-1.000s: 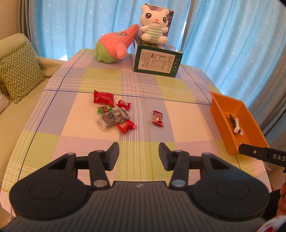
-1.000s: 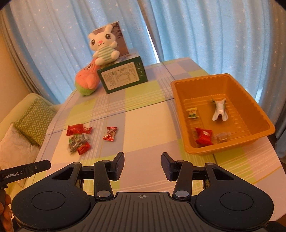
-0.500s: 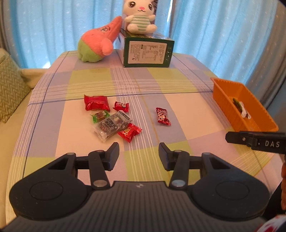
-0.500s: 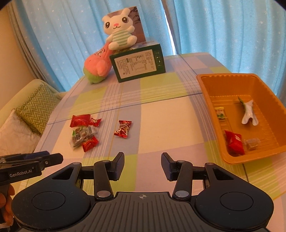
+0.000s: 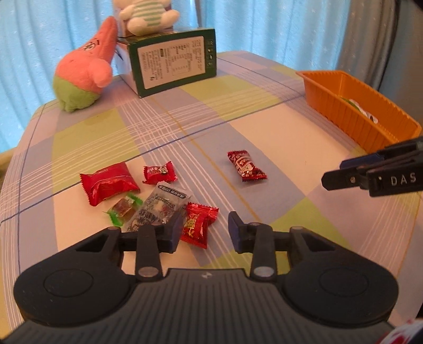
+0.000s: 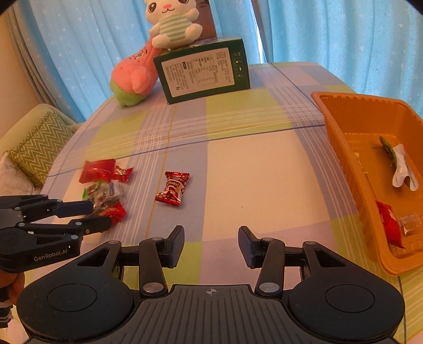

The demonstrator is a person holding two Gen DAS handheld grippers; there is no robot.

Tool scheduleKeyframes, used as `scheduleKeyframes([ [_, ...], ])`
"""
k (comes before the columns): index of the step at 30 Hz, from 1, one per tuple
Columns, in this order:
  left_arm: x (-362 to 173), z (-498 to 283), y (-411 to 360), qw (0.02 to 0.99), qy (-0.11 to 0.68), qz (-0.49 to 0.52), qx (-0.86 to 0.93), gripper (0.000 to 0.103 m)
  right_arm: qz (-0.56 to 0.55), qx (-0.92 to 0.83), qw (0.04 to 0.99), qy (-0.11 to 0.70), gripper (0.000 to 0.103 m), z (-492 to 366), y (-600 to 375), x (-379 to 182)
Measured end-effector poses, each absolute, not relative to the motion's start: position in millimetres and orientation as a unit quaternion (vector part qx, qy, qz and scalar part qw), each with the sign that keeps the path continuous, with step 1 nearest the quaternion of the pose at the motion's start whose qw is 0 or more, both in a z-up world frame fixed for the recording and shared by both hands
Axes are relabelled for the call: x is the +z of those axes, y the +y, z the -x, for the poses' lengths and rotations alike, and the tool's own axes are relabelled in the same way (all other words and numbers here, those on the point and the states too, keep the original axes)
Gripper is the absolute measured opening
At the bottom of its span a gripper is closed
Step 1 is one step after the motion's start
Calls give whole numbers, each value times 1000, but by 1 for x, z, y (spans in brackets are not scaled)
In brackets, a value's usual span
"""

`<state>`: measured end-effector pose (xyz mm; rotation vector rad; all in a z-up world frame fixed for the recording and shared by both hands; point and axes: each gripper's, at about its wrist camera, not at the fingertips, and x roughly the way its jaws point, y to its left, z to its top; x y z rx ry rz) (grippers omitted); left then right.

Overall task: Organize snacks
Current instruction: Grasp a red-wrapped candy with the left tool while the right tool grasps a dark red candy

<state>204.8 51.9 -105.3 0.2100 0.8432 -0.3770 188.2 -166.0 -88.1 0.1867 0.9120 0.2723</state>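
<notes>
Checked tablecloth (image 6: 259, 169), orange tray (image 6: 343, 148) with several wrapped snacks, both tools spread, nothing between pads.

table (image 6: 264, 172): checked cloth | far edge: green box (image 6: 202, 72), pink plush (image 6: 132, 76) leaning on it | left: cluster of snack packets (image 5: 148, 195) | centre: lone red candy (image 6: 173, 188) | right: orange tray (image 6: 341, 127)

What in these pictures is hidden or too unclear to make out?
- Left wrist view: orange plastic tray, its near wall hides most contents.
- Both views: dark green carton's label, print too small.
- Left wrist view: white plush rabbit, head cut off by top edge.
</notes>
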Motion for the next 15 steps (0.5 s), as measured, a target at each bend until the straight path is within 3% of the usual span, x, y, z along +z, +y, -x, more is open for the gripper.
scheduleKeyframes([
  [5, -114, -211, 53, 889, 408, -104, -178, 30, -88, 133, 882, 443, 46, -200, -159, -97],
  [9, -120, -212, 49, 884, 418, -113, -178, 20, -88, 137, 883, 441, 46, -209, -152, -100],
  [15, -113, -211, 56, 894, 415, -62, -159, 18, -90, 152, 883, 434, 46, -225, -137, -102],
])
